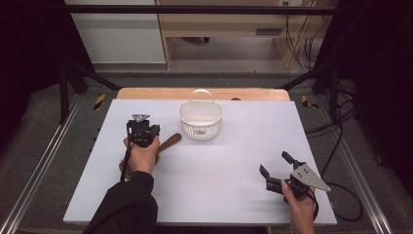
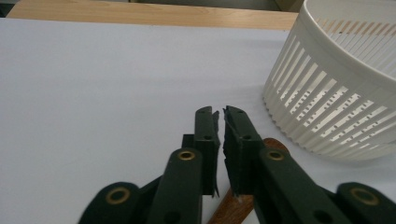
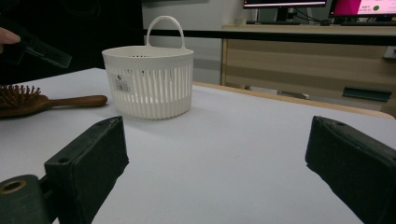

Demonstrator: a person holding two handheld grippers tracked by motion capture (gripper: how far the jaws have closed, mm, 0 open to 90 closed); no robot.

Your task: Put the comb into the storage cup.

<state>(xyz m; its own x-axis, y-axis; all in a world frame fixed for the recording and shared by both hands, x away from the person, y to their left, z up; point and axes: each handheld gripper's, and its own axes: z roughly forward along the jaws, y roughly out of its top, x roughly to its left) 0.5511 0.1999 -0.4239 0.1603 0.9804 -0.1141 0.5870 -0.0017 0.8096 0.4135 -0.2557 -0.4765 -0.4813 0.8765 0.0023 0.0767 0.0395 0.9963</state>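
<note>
Holding the left gripper (image 1: 142, 129) in the left half of the high view, you kept your left hand (image 1: 144, 156) just above the wooden hairbrush (image 1: 170, 142). The hairbrush lay flat on the white table (image 1: 219, 190), its handle slanting up and to the right toward the basket and its bristled head mostly hidden under your hand and sleeve. In the left gripper view the left gripper (image 2: 220, 112) had its fingers drawn almost together, with only a thin slit between the pads, and I could see nothing caught in that slit. The brown handle (image 2: 276, 143) ran beneath the jaws, from the bottom centre of the frame to just right of the tips; whether the jaws touched it I could not tell.

Right of the handle's tip, in the upper middle of the high view, the white slatted basket (image 1: 200, 130) stood upright with its loop handle raised, near the hairbrush but apart from it. The left gripper view showed the basket's wall (image 2: 327, 107) at the right edge, just beyond the handle's end. In the right gripper view the hairbrush (image 3: 46, 101) lay at the left with bristles up, and the basket (image 3: 149, 88) stood just right of it.

At the lower right of the high view, you held the right gripper (image 1: 275, 162) well apart from both things, its fingers spread wide with nothing in them. The right gripper view showed the same wide gap (image 3: 215, 154) over bare table.
</note>
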